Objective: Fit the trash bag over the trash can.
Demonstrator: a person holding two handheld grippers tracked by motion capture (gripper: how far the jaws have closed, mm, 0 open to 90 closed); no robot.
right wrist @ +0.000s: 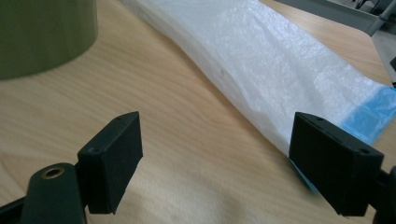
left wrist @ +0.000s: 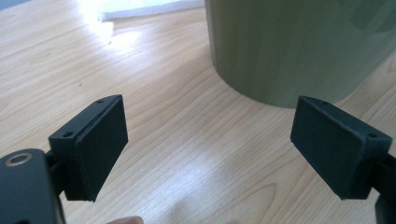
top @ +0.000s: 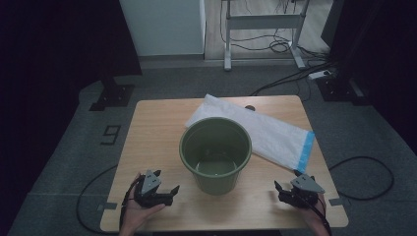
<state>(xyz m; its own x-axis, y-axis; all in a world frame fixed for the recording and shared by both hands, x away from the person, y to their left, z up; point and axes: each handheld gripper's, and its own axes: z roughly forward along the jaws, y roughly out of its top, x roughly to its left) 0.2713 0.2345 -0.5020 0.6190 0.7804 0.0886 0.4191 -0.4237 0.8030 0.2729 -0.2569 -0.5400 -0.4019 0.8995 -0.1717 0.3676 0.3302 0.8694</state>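
Note:
A green bucket (top: 215, 152) stands upright and empty in the middle of the wooden table (top: 147, 147). Behind it and to its right lies a flat white plastic bag (top: 275, 135) with a blue end. My left gripper (top: 166, 182) rests open at the front left, its jaws facing the green bucket's wall (left wrist: 289, 46). At the front right my right gripper (top: 286, 181) is open too, close to the white bag (right wrist: 261, 60) and its blue end (right wrist: 373, 114). Nothing sits between either pair of jaws.
The table's front edge runs just under both hands. Cables (top: 364, 169) trail over the grey floor on both sides. A white desk frame (top: 263, 24) and a dark stand base (top: 112, 96) sit beyond the far edge.

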